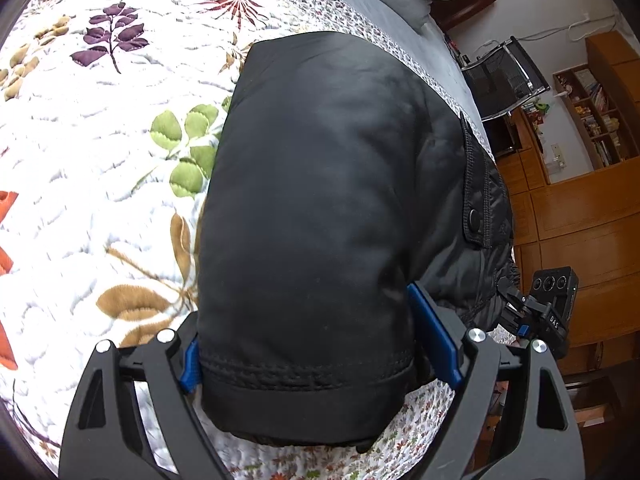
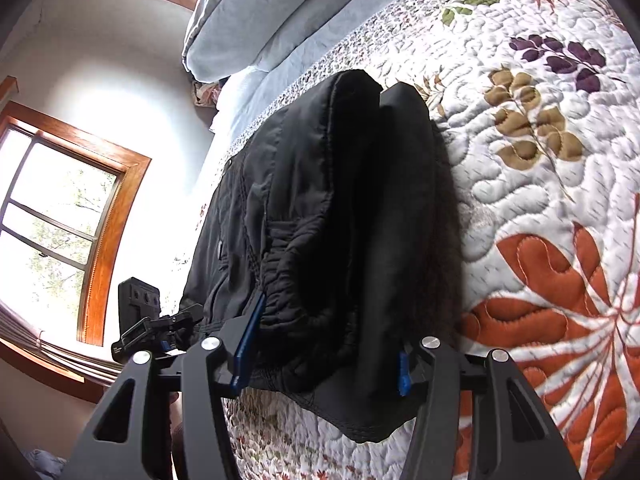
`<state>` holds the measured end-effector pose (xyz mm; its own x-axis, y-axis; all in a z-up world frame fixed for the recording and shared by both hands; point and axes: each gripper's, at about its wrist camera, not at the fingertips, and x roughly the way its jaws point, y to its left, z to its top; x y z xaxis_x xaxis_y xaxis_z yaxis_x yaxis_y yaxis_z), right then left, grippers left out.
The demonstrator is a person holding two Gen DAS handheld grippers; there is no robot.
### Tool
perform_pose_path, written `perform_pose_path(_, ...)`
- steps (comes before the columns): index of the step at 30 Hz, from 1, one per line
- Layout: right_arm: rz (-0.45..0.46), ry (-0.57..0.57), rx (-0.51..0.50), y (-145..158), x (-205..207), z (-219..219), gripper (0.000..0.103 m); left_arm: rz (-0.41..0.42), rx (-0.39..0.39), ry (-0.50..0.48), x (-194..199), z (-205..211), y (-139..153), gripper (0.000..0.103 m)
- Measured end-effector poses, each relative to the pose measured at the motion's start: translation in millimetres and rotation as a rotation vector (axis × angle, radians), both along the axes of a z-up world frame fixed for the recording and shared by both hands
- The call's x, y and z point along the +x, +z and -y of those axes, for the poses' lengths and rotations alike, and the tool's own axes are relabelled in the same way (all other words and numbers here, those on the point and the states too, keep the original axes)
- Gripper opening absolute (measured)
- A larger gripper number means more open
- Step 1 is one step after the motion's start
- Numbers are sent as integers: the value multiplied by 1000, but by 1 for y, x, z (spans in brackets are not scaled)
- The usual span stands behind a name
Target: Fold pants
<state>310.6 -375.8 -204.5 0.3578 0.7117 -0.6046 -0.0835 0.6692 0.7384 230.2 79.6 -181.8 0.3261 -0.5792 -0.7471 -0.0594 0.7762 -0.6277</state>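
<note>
Black padded pants [image 1: 320, 200] lie folded on a floral quilt [image 1: 100, 140]. In the left wrist view, my left gripper [image 1: 304, 344] stands wide open, its blue pads on either side of the hemmed end of the pants. In the right wrist view, my right gripper [image 2: 324, 356] is also wide open around the waistband end of the pants [image 2: 328, 220], with the quilt [image 2: 540, 200] to the right. The right gripper [image 1: 540, 312] shows at the right edge of the left wrist view. The left gripper [image 2: 160, 324] shows at the left in the right wrist view.
Grey pillows [image 2: 260, 12] and a blue sheet lie at the head of the bed. The bed edge runs along the pants. Beyond it are a wooden cabinet [image 1: 580, 208] with bookshelves, a black chair [image 1: 504, 80] and a wood-framed window [image 2: 60, 216].
</note>
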Motion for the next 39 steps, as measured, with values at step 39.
perform_pose_path(39,15,-30,-5,-13,21,-17,60,47,-47,0,22,-25,-9,89)
